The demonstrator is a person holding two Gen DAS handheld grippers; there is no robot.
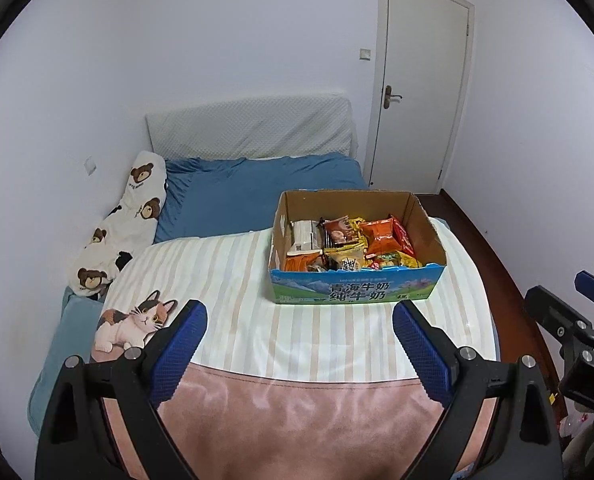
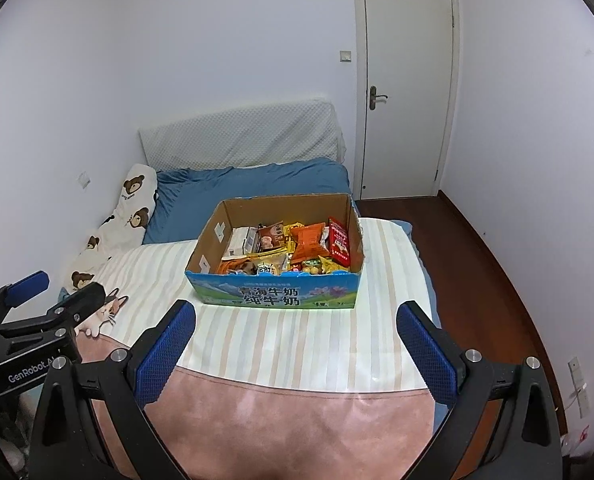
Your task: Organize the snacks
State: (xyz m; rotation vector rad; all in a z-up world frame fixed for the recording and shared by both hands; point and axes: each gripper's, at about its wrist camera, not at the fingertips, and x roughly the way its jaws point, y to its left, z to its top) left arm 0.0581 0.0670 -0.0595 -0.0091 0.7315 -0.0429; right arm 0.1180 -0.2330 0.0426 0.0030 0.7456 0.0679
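Landmark: an open cardboard box [image 1: 353,292] with a blue printed front sits on a striped blanket [image 1: 233,304] on the bed.
Far left of the box: a bear-print pillow [image 1: 125,216] lies along the wall, with a cat picture [image 1: 131,326] on the blanket nearer the camera.
Left gripper [image 1: 299,340]: hovers short of the box, above the blanket, fingers spread wide, holding nothing.
Inside the box: the snacks [image 1: 357,246] are heaped together, including a white packet at the left and an orange bag [image 2: 309,242] toward the right.
Right gripper [image 2: 297,338]: hovers short of the box, jaws wide apart, empty.
Behind the box: blue bedding [image 2: 249,188] and a white padded headboard.
Right of the box: a closed white door [image 2: 405,88] and dark wood floor.
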